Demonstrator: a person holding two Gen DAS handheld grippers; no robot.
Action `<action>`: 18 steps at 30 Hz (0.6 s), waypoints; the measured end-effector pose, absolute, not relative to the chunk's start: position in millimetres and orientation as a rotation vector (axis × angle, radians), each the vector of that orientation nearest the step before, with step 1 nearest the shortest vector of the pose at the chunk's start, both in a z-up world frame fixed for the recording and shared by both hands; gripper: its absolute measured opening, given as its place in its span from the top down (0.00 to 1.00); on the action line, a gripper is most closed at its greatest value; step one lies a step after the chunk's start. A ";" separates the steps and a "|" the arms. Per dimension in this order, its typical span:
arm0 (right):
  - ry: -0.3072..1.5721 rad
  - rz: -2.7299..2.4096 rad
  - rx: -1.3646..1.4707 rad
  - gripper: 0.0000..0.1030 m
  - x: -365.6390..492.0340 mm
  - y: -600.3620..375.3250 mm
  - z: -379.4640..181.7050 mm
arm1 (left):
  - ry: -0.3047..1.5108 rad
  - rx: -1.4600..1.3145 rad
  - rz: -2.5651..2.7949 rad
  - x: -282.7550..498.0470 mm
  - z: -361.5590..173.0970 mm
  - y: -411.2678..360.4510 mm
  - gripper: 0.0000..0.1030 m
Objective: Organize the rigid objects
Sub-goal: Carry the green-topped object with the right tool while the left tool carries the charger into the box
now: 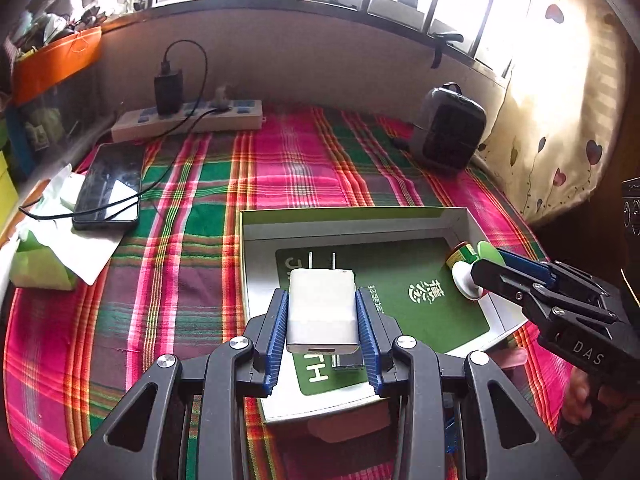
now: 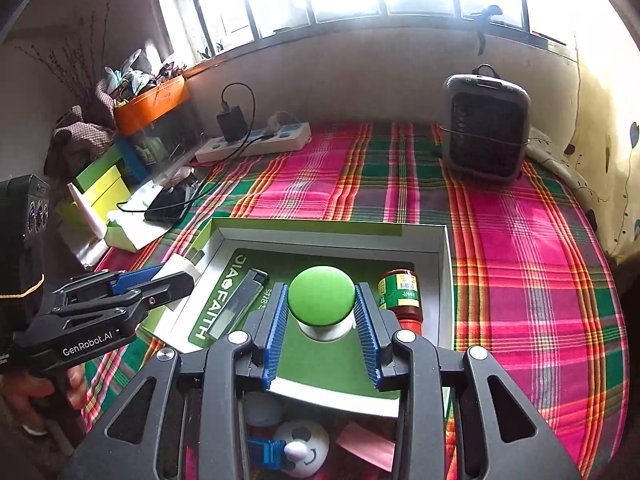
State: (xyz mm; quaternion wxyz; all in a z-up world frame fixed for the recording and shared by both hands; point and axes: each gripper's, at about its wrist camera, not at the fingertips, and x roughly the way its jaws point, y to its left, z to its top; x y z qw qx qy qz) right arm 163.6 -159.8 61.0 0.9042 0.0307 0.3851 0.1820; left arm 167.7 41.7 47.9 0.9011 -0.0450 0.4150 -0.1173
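my left gripper (image 1: 322,312) clamping charger (image 1: 322,310), right gripper (image 2: 322,312) clamping green-capped jar (image 2: 322,296), both over box (image 2: 320,234)

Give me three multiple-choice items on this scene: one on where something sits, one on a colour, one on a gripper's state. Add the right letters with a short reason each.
1. Where is the small red bottle?
A. on the power strip
B. inside the shallow box, near its right wall
C. on the phone

2. What colour is the top of the round piece between the right gripper's fingers?
A. green
B. yellow
C. black

3. What is the left gripper doing?
A. hanging open and empty
B. closed on a pen
C. closed on the white charger plug

Answers: 1 B, it stands on the box floor by that wall. 2 A, the dome is plainly green. 3 C, both blue pads press the plug's sides.
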 end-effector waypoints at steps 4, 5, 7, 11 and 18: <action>0.818 0.406 0.061 0.66 176.0 -152.6 51.5 | 0.874 -0.088 -0.244 179.8 40.0 40.6 0.69; 0.823 0.412 0.059 0.66 178.9 -150.9 49.4 | 0.876 -0.090 -0.242 182.5 38.4 40.9 0.69; 0.836 0.419 0.059 0.66 185.3 -148.0 45.1 | 0.882 -0.089 -0.241 187.9 35.6 41.0 0.69; 0.851 0.424 0.054 0.66 196.6 -142.3 38.3 | 0.883 -0.075 -0.239 194.6 32.1 38.7 0.69; 0.862 0.422 0.040 0.66 209.3 -135.4 30.3 | 0.893 -0.071 -0.236 199.3 24.4 38.3 0.69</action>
